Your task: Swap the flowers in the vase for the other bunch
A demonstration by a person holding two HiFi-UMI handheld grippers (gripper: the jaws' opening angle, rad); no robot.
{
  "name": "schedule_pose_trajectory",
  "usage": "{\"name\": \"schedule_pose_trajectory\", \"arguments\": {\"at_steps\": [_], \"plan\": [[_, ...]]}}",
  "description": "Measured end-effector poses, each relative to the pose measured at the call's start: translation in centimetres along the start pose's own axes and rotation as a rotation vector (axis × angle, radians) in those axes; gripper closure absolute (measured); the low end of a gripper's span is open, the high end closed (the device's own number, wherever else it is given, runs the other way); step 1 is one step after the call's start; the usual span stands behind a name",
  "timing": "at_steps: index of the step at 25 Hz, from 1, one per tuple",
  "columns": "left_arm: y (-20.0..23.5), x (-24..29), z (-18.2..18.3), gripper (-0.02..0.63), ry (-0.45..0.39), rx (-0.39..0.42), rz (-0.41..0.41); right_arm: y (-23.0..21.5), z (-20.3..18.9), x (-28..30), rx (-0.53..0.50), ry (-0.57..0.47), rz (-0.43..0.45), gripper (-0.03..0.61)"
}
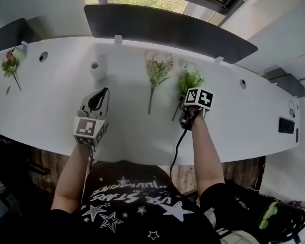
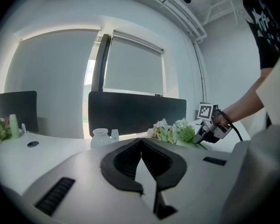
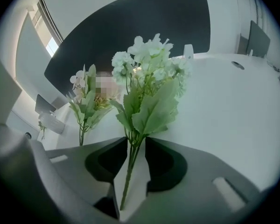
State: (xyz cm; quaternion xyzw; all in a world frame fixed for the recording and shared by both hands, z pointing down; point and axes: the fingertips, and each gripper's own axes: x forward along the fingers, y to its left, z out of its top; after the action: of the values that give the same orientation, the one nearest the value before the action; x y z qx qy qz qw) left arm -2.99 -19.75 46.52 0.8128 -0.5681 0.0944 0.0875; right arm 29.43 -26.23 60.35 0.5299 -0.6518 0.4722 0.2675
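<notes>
Stalks this thin look light and springy, so the white-and-green bunch (image 3: 147, 78) should lift with almost no effort. The risk, I'd say, is that it bends, twists or slips rather than drops. The heads and broad leaves are soft and would crush, and they are too wide for a clean hold. The bare stem (image 3: 129, 167) below the leaves is the sensible place to take it. A grip close under the foliage would keep the top from flopping and leave the lower end free to go into a narrow neck. It calls for a gentle squeeze, as the stem seems smooth and may roll.

The right gripper (image 3: 136, 143) is tipped down over the bunch, which lies on the table (image 1: 234, 121). Its fingers (image 3: 161, 160) stand apart and the stem runs straight through the gap between them, nearer the left finger. I see neither pad pressing on it. The leaves and blooms fan out just beyond the fingertips.

The pink bunch (image 1: 158, 70) lies to the left of those fingers, near but not touching. The left gripper (image 2: 141, 143) is clenched on nothing. The small white vase (image 2: 100, 138) stands beyond its fingertips, a little to their left, and looks empty.
</notes>
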Motion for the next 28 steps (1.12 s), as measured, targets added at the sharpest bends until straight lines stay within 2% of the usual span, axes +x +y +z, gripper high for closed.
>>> {"name": "schedule_pose_trajectory", "arguments": {"at_steps": [6,14,19,28], "plan": [[0.9,0.4,-0.3,0.606,0.003,0.001,-0.001,0.0,-0.1,0.3,-0.003,0.014,-0.002,0.517],[1.7,0.7,-0.6,0.606,0.009,0.016,-0.017,0.5,1.1,-2.0,0.067,-0.086,0.039,0.529],[2.2,0.4,-0.3,0.606,0.002,0.022,-0.018,3.3,3.2,-5.2,0.08,-0.214,0.137,0.531],[3.1,-1.9,0.4,0.606,-0.003,0.01,-0.035,13.3,6.3,-11.9,-0.065,-0.475,0.339,0.531]]}}
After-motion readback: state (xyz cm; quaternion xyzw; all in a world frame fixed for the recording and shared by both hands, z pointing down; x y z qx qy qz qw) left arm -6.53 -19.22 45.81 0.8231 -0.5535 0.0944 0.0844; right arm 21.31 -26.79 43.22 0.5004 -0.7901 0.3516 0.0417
